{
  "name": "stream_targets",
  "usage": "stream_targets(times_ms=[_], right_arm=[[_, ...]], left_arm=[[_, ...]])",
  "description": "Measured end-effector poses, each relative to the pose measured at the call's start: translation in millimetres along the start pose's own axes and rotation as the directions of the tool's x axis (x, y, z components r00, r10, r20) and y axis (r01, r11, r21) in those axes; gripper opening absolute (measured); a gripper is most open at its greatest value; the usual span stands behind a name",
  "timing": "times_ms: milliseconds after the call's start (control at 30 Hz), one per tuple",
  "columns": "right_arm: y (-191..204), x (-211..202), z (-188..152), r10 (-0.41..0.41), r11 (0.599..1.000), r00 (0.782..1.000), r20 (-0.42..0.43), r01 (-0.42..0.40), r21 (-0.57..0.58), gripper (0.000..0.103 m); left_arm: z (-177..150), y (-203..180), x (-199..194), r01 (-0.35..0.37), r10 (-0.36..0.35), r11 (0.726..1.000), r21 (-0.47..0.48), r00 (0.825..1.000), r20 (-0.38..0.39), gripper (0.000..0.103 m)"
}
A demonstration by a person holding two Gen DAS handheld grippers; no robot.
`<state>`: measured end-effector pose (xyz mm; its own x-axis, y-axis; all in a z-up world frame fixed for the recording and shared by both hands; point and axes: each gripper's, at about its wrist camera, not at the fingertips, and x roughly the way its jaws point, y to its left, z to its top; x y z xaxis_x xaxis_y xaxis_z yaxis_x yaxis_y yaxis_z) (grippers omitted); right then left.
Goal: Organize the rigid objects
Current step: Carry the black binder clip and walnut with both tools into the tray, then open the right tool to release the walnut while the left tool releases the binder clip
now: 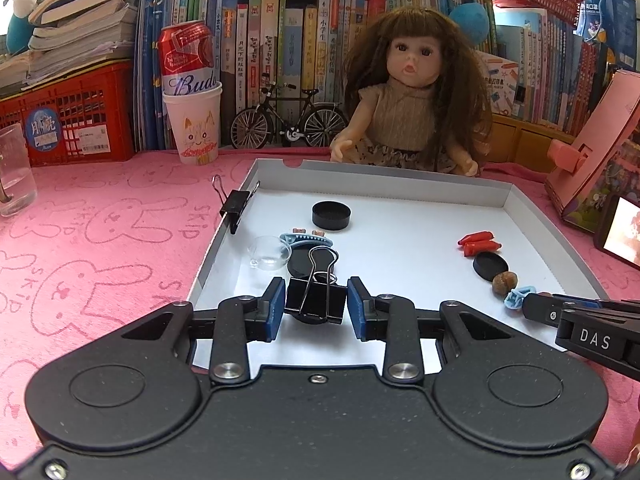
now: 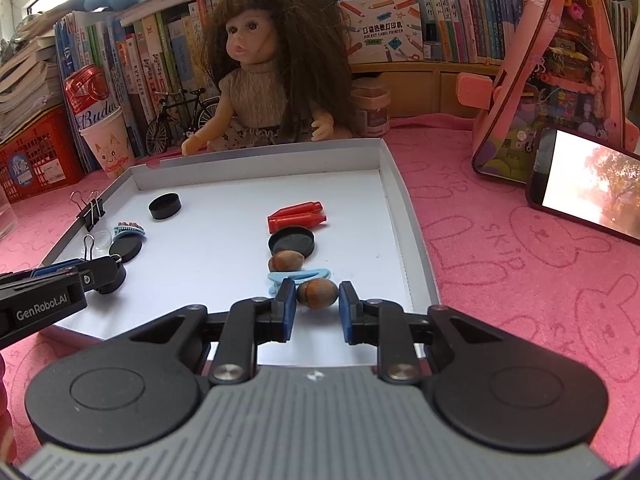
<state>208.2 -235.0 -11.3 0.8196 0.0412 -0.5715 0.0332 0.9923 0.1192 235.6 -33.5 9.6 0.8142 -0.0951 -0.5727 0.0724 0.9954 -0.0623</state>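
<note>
A white shallow tray [image 1: 508, 194] [image 2: 390, 168] lies on the pink cloth. My left gripper [image 1: 316, 304] is open around a black binder clip [image 1: 316, 300] that rests on a black round cap; its pads stand just beside the clip's sides. My right gripper [image 2: 317, 300] is open around a brown nut [image 2: 317, 294] at the tray's near right; small gaps show on both sides. Farther along lie a blue hair clip [image 2: 300, 276], a second nut [image 2: 286, 260], a black lid [image 2: 291, 240] and red pieces [image 2: 298, 216]. A black cap [image 1: 331, 215] sits toward the back.
Another binder clip [image 1: 236, 206] grips the tray's left wall. A clear plastic piece [image 1: 269, 256] and a blue toothed clip [image 1: 306, 238] lie at the tray's left. A doll [image 1: 412, 92], model bicycle [image 1: 288, 118], cup with can [image 1: 194, 120], pink house [image 2: 556, 80] and phone [image 2: 588, 184] surround the tray.
</note>
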Motion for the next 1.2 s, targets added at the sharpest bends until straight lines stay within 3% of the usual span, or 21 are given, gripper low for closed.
stream_targets(times_ms=[800,1067,1200], right_arm=[[0.3,2.0,-0.9,0.0,1.0,1.0,0.003,0.0,-0.001,0.029],[0.0,2.6,-0.9,0.002,1.0,1.0,0.004,-0.002,0.003,0.032],[0.7,2.2,-1.0,0.003,1.0,1.0,0.007,-0.003,-0.002,0.04]], left_arm=[[-1.5,-4.2,3.3,-0.008,0.008,1.0,0.015,1.0,0.005,0.032],[-3.0,-1.8,7.0,-0.009,0.009,1.0,0.005,1.0,-0.028,0.032],[-2.0,-2.7,4.7,-0.006,0.006,1.0,0.012,1.0,-0.02,0.04]])
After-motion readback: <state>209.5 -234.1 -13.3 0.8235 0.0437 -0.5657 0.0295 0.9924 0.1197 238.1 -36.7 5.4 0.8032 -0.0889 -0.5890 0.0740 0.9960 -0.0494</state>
